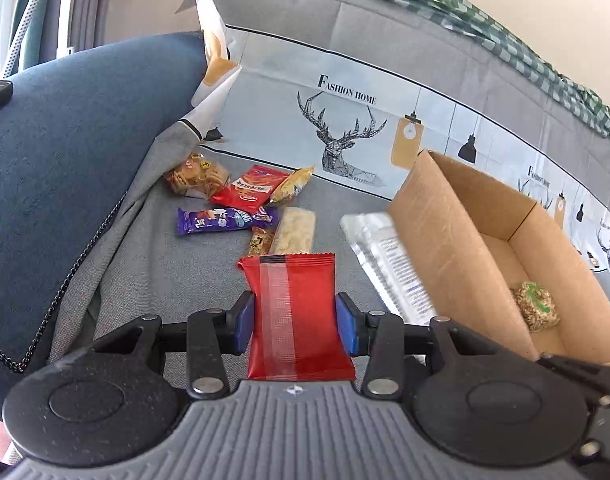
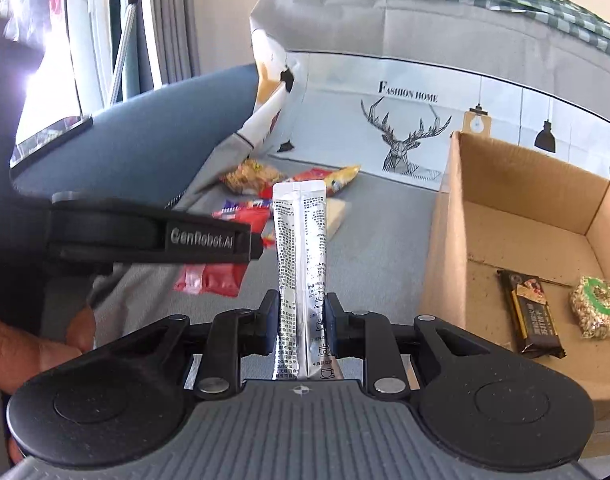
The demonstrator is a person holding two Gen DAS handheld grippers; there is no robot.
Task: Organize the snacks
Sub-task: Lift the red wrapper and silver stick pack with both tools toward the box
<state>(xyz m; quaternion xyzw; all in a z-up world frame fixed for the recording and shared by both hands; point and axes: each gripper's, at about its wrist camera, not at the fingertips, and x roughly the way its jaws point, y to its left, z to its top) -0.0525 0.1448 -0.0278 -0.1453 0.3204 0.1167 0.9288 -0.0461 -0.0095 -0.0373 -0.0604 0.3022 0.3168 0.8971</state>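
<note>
My left gripper (image 1: 296, 318) is shut on a red snack packet (image 1: 297, 312), held above the grey sofa seat. My right gripper (image 2: 299, 322) is shut on a silver sachet (image 2: 301, 264) with printed text; the sachet also shows in the left wrist view (image 1: 389, 256). A pile of snacks lies on the seat: a purple bar (image 1: 225, 219), a red packet (image 1: 251, 190), a yellow packet (image 1: 291, 186) and a pale bar (image 1: 295, 230). The cardboard box (image 2: 445, 240) at the right holds a dark chocolate bar (image 2: 531, 316) and a green-marked rice cake (image 2: 595, 306).
The left gripper's black body (image 2: 153, 236) and a hand (image 2: 37, 344) cross the left of the right wrist view. A blue sofa arm (image 1: 73, 140) rises at left. A printed deer cover (image 1: 345, 136) lines the backrest.
</note>
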